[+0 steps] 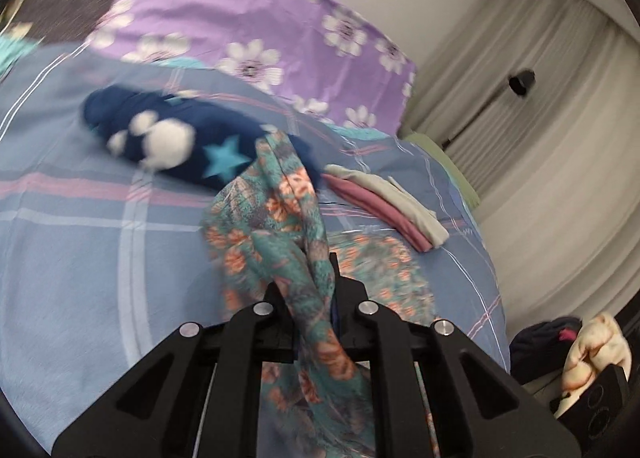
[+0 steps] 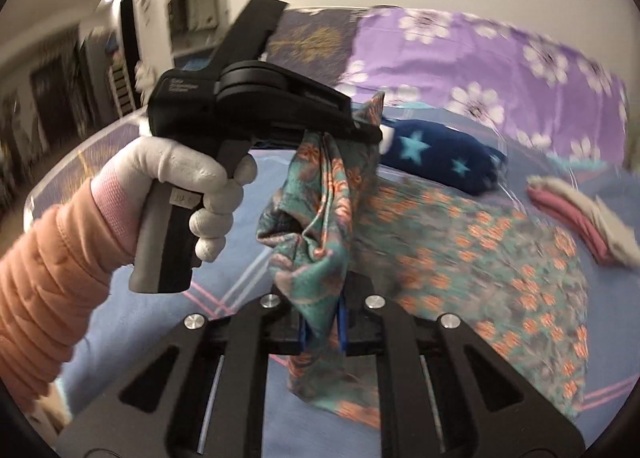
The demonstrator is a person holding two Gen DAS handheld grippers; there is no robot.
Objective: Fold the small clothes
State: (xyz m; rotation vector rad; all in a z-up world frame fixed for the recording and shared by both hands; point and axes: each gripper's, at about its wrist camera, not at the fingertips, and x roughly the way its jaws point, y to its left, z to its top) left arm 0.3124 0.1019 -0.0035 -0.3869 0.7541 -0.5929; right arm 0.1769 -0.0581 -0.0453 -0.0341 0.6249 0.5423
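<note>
Left wrist: left gripper [image 1: 310, 290] pinching teal floral garment [image 1: 276, 226], bunched and twisted, lifted over the blue plaid bed [image 1: 80, 258]. Folded pink/cream stack [image 1: 384, 206] toward bed's right edge.

Right wrist: right gripper [image 2: 322, 328] clamped on same cloth, rest trailing on bed. Gloved hand [image 2: 192, 178] holds left unit.

We see a bed [image 1: 80, 218] covered in a blue plaid sheet with pink and white lines. At upper centre of the left wrist frame lies a purple floral pillow [image 1: 256, 18]. Centre left: a navy fleece item [image 1: 192, 138] with teal stars and white patches. Centre right: a small folded stack [image 1: 384, 206], pink under off-white. Lower right of the right wrist frame: the trailing part of the teal floral garment [image 2: 500, 266] rests on the sheet.
</note>
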